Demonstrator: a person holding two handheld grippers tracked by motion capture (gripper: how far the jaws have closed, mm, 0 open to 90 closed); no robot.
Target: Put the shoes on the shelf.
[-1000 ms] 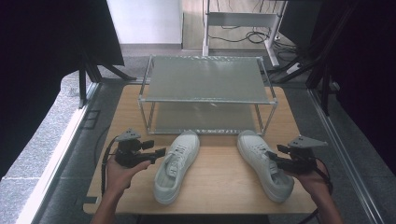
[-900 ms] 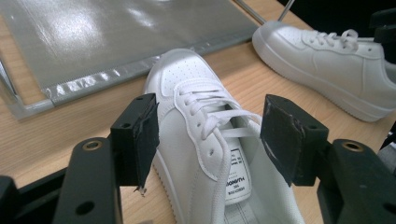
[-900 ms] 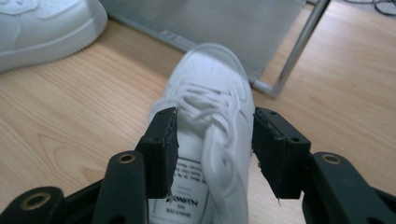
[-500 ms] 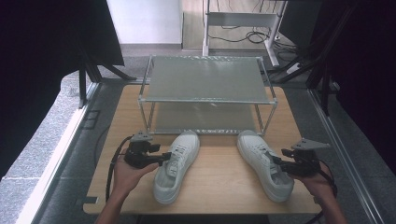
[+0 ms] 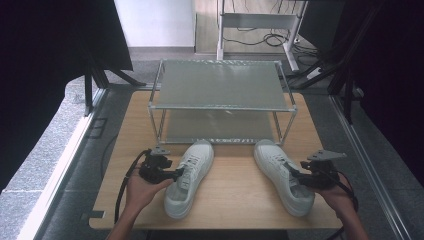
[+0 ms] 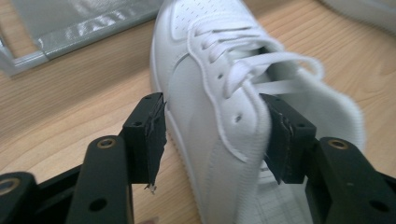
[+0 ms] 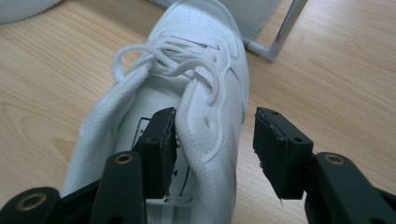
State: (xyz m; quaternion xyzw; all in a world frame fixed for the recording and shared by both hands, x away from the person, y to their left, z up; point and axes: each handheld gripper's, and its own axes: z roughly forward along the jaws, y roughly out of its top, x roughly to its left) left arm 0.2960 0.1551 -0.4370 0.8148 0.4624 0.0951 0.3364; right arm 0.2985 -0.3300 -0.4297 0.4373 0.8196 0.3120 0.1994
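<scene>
Both grippers straddle their sneakers' side walls, left gripper (image 6: pixel 212 137) closing on the left sneaker (image 6: pixel 219 93), right gripper (image 7: pixel 212 144) unclenched around the right sneaker (image 7: pixel 187 93); rack (image 5: pixel 220 85) empty, lifting not yet begun

Bare forearms, black two-jaw grippers with trailing cables

In the high view, two bare forearms enter from the bottom edge, no sleeves showing. The left gripper (image 5: pixel 176 174), at lower left, is a compact black block topped by a small grey three-cornered plate, with a black cable looping off its outer side toward the bottom of the frame. The right gripper (image 5: pixel 294 173), at lower right, is black too, carries a larger grey three-cornered plate, and trails a black cable down the lower right. In both gripper views, the jaws rise from the bottom as matt black arms with brass-coloured screw holes, ending in blocky black pads with rough, frayed inner faces.
</scene>
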